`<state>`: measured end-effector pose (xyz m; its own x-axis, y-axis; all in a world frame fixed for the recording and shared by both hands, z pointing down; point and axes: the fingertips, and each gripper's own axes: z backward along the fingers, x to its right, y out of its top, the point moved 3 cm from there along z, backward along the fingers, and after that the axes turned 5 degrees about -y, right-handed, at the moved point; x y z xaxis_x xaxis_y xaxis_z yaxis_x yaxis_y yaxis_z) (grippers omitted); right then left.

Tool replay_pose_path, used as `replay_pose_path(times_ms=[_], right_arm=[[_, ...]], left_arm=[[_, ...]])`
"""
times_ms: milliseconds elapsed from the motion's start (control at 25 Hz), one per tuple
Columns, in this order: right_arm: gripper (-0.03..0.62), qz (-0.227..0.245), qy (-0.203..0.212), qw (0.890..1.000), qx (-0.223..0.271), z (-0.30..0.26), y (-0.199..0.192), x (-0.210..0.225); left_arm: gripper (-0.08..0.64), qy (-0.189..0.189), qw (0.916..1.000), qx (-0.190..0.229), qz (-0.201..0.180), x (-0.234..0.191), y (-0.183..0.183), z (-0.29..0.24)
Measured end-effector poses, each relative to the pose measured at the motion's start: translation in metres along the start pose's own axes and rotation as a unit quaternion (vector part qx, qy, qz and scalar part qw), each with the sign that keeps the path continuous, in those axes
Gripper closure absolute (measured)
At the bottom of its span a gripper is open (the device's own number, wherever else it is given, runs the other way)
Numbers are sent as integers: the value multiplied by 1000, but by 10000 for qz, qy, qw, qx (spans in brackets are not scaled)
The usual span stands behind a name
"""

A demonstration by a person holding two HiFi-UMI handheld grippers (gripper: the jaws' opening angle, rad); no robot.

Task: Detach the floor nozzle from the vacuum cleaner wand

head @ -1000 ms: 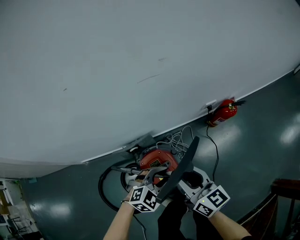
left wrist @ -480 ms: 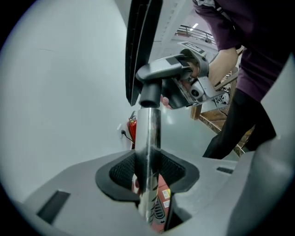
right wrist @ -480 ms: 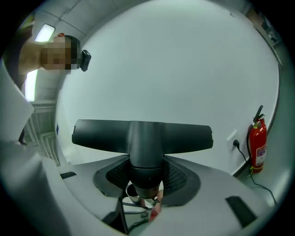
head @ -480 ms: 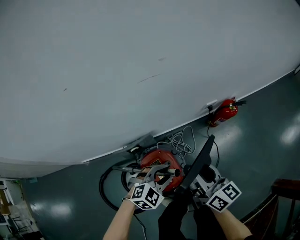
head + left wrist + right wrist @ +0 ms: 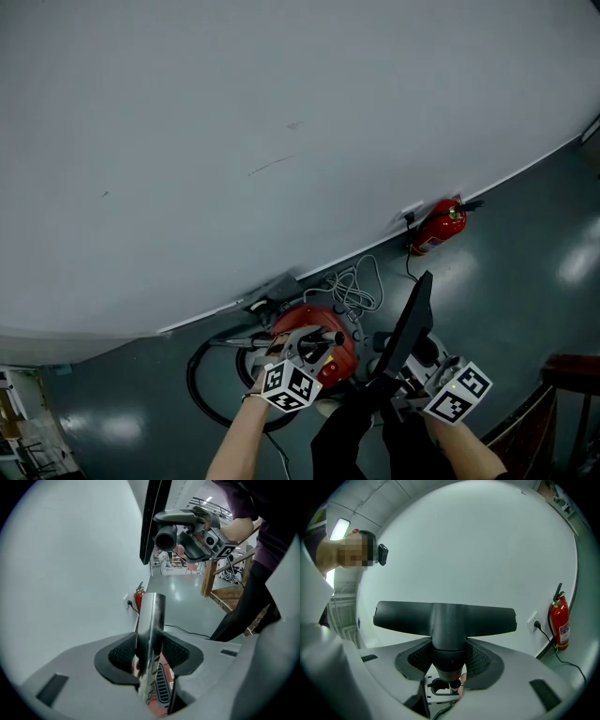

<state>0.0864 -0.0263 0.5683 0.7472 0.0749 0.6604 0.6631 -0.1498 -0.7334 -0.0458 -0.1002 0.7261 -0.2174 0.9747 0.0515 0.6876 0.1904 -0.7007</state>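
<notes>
The black floor nozzle is apart from the chrome wand. My right gripper is shut on the nozzle's round neck and holds it up, level. In the left gripper view the nozzle hangs above, its open socket facing the wand's free end. My left gripper has the wand between its pads, touching both, and its jaws are easing open slightly. In the head view the nozzle stands to the right of the left gripper, above the red vacuum body.
A red fire extinguisher stands by the white wall next to a socket. Coiled grey cable and a black hose loop lie on the floor round the vacuum. A wooden frame stands at the right.
The right gripper has carried the nozzle to the right, away from the wand. The left gripper has sunk a little with the wand.
</notes>
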Motion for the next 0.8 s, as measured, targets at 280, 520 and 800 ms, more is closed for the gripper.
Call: replay_pose_path(times_ms=[280,520,800], right_arm=[[410,-10,122,9999,-65,-1,-1,-7],[410,-115,272,9994,-181,0,5,-20],[410,-156,646,9972,-354,-4,37,-61]], left_arm=[[350,159,9995,52,286,7,-6,9],[348,727,9916,560,913,2,19,54],[423,1530,9480,1632,2265,3,90,138]])
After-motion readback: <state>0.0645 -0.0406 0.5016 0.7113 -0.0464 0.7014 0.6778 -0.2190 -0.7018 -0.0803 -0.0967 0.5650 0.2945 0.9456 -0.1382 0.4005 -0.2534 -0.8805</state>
